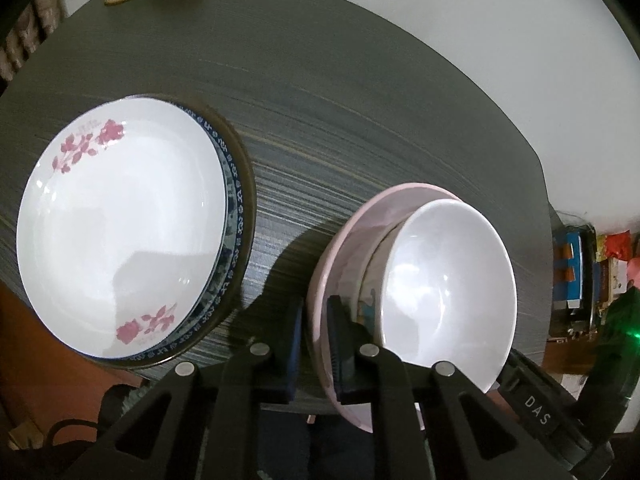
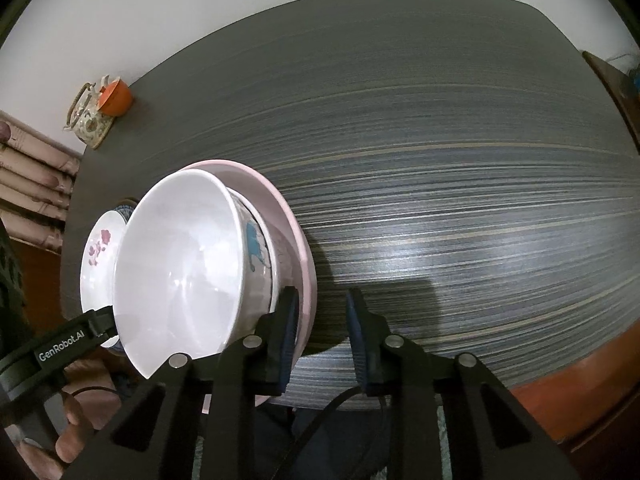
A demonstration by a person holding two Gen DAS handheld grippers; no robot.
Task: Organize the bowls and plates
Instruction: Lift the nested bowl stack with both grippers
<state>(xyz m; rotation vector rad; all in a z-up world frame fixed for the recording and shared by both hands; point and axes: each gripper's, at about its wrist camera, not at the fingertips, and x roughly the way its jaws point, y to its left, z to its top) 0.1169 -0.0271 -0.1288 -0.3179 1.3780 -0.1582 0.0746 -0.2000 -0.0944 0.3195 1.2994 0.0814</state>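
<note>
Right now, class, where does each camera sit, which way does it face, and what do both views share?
Left wrist: on the left gripper, facing across the table; its fingers straddle the pink plate at its rim.
Right wrist: on the right gripper, facing the same plate from its other side; a hand shows.
Shared: pink plate, white bowl, flowered plate, table.

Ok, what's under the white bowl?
White bowl is nested in a blue-patterned bowl, both on the pink plate. Anything further beneath is hidden.
</note>
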